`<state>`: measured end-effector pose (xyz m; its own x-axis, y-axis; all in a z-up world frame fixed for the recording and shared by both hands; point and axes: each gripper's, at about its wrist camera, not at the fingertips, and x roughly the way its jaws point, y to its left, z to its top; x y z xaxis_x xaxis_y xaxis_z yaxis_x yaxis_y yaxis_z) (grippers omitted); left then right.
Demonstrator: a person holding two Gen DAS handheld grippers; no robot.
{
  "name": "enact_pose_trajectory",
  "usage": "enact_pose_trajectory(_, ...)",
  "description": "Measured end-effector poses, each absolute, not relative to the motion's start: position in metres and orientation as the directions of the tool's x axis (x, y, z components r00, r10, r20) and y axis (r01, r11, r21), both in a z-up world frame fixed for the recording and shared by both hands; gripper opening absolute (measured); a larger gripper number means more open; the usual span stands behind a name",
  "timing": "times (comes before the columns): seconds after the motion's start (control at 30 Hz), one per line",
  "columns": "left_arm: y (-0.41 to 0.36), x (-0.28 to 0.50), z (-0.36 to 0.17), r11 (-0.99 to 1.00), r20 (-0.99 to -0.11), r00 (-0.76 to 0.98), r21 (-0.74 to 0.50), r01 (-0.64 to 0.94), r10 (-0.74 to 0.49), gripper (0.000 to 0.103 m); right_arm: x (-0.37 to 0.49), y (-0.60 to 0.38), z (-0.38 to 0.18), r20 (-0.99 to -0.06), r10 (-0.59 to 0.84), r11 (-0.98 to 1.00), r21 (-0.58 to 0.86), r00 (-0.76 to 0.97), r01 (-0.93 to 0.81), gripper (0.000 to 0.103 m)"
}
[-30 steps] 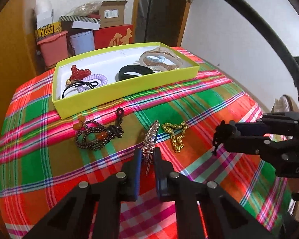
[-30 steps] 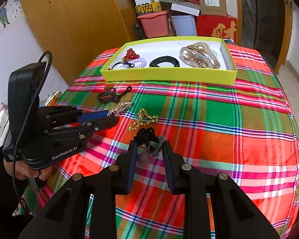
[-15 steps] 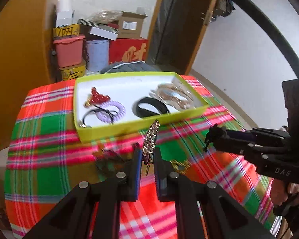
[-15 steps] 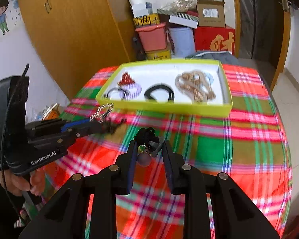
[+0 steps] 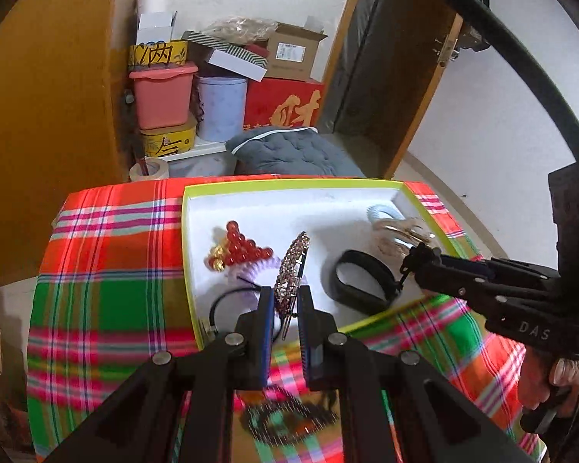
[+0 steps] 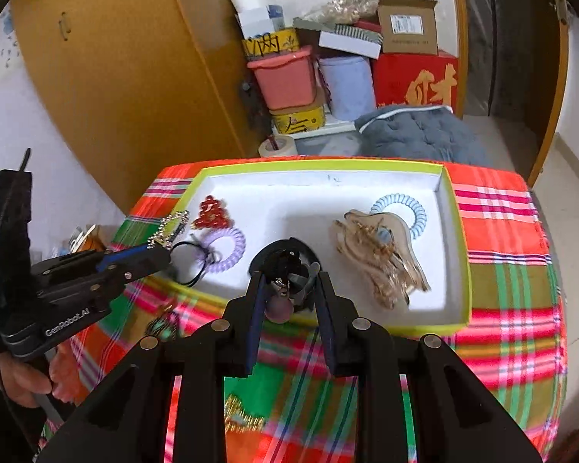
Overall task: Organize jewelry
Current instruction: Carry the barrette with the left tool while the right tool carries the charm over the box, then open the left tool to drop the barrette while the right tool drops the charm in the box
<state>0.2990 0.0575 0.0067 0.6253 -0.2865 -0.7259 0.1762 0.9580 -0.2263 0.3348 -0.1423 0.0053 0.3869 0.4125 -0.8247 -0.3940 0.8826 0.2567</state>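
My left gripper (image 5: 285,301) is shut on a rhinestone hair clip (image 5: 291,270) and holds it over the near left part of the yellow-rimmed white tray (image 5: 289,185). My right gripper (image 6: 289,289) is shut on a small dark hair accessory with a purple bead (image 6: 283,297), held above the tray's (image 6: 320,166) near edge. In the tray lie a red bead piece (image 5: 239,250), a purple coil tie (image 6: 224,247), a black band (image 5: 363,281), a blue coil tie (image 6: 399,208) and a gold claw clip (image 6: 382,254).
A dark bead bracelet (image 5: 285,418) and a gold chain (image 6: 243,416) lie blurred on the plaid cloth (image 6: 509,289) near me. Boxes, tubs and a grey cushion (image 6: 417,135) stand behind the table, with a wooden wardrobe (image 6: 115,69) to the left.
Both grippers have lifted off the cloth with their items and moved forward; they now hang over the tray's near side.
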Motion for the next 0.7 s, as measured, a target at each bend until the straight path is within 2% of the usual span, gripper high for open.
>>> enact_pose_trajectory(0.3,0.059,0.323,-0.014,0.960,-0.753,0.595,-0.230,0.160,-0.280,0.012,0.350,-0.129,-0.022,-0.855,0.399,0.882,0.257,0.333,-0.396,0.026)
enact_pose_trajectory(0.7,0.063,0.321,-0.018,0.958,-0.744,0.605,-0.252,0.135,-0.282,0.013,0.352,-0.134,-0.022,-0.847,0.398,0.888,0.260,0.353,-0.380,0.029)
